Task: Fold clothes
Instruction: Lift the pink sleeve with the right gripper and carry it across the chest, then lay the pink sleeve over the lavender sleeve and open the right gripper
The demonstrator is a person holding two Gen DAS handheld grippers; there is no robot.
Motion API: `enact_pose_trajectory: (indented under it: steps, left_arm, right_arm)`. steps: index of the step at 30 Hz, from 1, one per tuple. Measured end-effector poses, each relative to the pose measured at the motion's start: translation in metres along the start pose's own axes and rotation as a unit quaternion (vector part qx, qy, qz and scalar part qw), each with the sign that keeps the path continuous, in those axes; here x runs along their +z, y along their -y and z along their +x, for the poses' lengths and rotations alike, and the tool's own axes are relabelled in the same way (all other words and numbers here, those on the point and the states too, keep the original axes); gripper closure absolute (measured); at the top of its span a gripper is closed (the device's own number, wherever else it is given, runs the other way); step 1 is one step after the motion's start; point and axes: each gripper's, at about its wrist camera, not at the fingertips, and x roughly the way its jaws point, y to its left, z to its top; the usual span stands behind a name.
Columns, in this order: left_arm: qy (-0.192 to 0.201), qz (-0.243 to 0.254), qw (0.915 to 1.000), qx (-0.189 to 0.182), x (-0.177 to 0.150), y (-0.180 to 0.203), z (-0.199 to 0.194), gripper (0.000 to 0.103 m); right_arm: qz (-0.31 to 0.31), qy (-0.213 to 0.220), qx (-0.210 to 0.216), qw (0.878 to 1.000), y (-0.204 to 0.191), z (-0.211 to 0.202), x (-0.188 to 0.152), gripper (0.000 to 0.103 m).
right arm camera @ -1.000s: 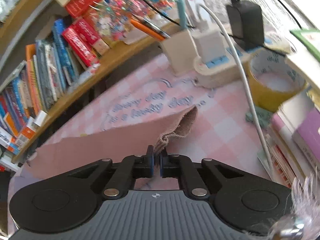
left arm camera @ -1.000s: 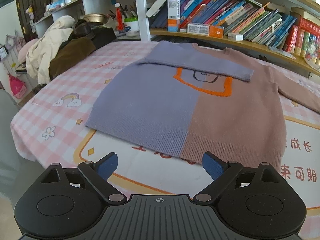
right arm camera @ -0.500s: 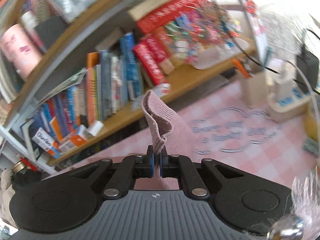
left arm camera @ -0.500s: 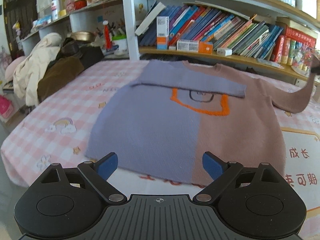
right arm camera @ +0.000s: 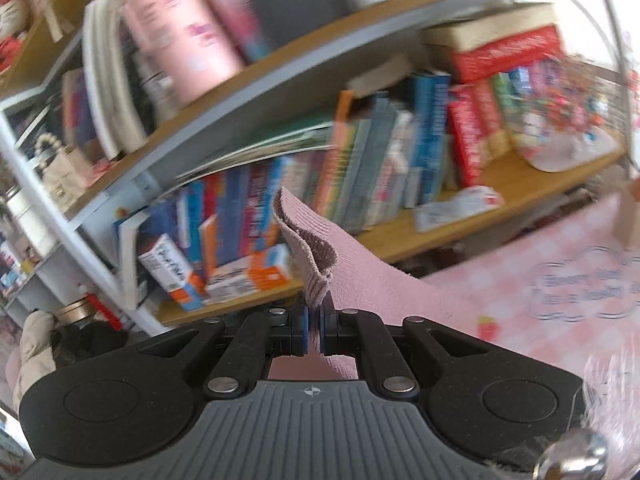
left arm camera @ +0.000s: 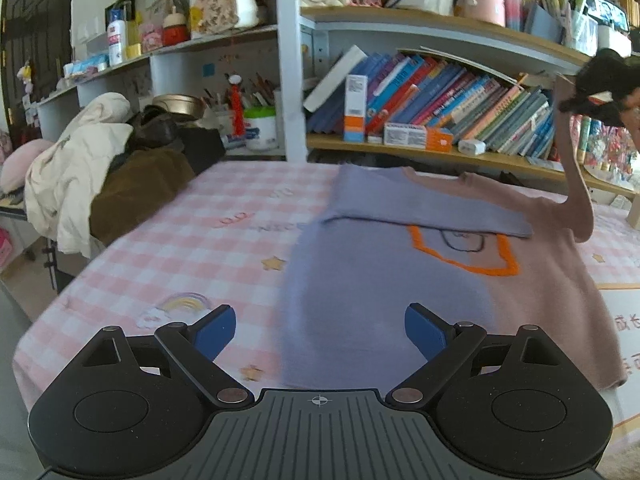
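Right sleeve lifted, left tongs empty.

My right tongs (right arm camera: 314, 330) were clamped on the pink sleeve's cuff (right arm camera: 308, 248), which stood up ahead of the pads with the bookshelf (right arm camera: 280, 92) behind it. My left tongs (left arm camera: 320, 332) stood wide apart with nothing between them, just short of the sweater's (left arm camera: 400, 280) hem. The sweater lay flat on the checked cloth (left arm camera: 180, 248) ahead, its lilac sleeve (left arm camera: 420, 208) folded across the chest, its pink sleeve raised far right.

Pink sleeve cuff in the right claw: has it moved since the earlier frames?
Yes. The pink sleeve cuff, clamped in the right claw, has risen off the checked tablecloth and now stands in front of the bookshelf.
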Motion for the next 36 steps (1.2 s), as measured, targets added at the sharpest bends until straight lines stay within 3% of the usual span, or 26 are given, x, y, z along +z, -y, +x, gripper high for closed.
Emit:
enact_pose_trajectory:
  steps: [12, 21, 24, 26, 31, 36]
  left_arm:
    - [-0.001, -0.024, 0.9981, 0.056, -0.012, -0.086, -0.013, 0.009]
    - [-0.01, -0.029, 0.9965, 0.078, -0.02, -0.117, -0.02, 0.009]
    - [-0.007, -0.024, 0.9971, 0.072, -0.019, -0.119, -0.02, 0.009]
    - [-0.003, -0.02, 0.9976, 0.066, -0.017, -0.118, -0.017, 0.009]
    - [0.003, -0.005, 0.9993, 0.036, -0.01, -0.107, -0.004, 0.009]
    - [0.006, 0.007, 0.9999, -0.007, -0.004, -0.092, 0.01, 0.009]
  right_arm:
    - [-0.05, -0.042, 0.021, 0.998, -0.124, 0.078, -0.049, 0.098]
    - [-0.074, -0.103, -0.021, 0.992, -0.151, 0.129, -0.095, 0.098]
    - [-0.083, -0.111, -0.023, 0.99, -0.155, 0.135, -0.107, 0.088]
    - [-0.089, -0.112, 0.002, 0.99, -0.157, 0.129, -0.113, 0.05]
    - [-0.108, -0.12, 0.048, 0.986, -0.151, 0.1, -0.126, 0.049]
    - [-0.12, -0.13, 0.038, 0.983, -0.125, 0.057, -0.139, 0.049]
